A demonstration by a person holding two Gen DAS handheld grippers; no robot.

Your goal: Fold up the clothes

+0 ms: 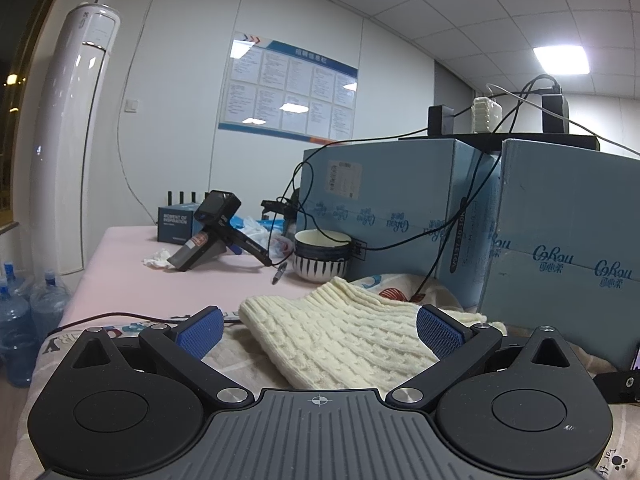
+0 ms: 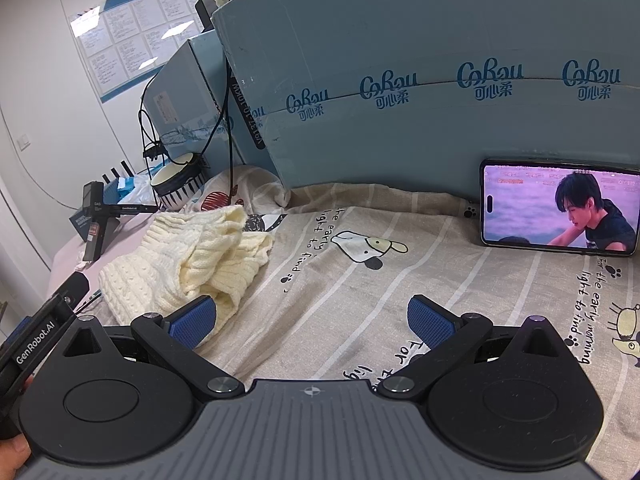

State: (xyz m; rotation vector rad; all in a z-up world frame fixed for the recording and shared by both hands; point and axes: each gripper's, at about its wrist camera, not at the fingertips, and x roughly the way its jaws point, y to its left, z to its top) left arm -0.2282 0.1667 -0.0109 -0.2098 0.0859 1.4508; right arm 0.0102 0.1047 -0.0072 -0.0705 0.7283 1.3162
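A cream cable-knit sweater [image 1: 340, 332] lies bunched on a beige printed sheet [image 1: 240, 364]. My left gripper [image 1: 320, 330] hovers low at its near edge, jaws open, blue pads on either side of the knit and nothing clamped. In the right wrist view the same sweater [image 2: 192, 264] sits in a loose heap to the left. My right gripper [image 2: 312, 320] stands open over bare sheet [image 2: 360, 280], its left pad [image 2: 194, 320] right at the sweater's near hem. The left gripper's handle [image 2: 40, 340] shows at the far left edge.
Large blue cardboard boxes [image 1: 560, 240] [image 2: 400, 80] wall off the back, cables draped over them. A phone [image 2: 560, 208] playing video leans on a box. A striped bowl [image 1: 320, 256] [image 2: 176, 184], a spare gripper [image 1: 216, 236] and tissues sit on the pink table [image 1: 120, 272]. Water bottles [image 1: 24, 312] stand beside it.
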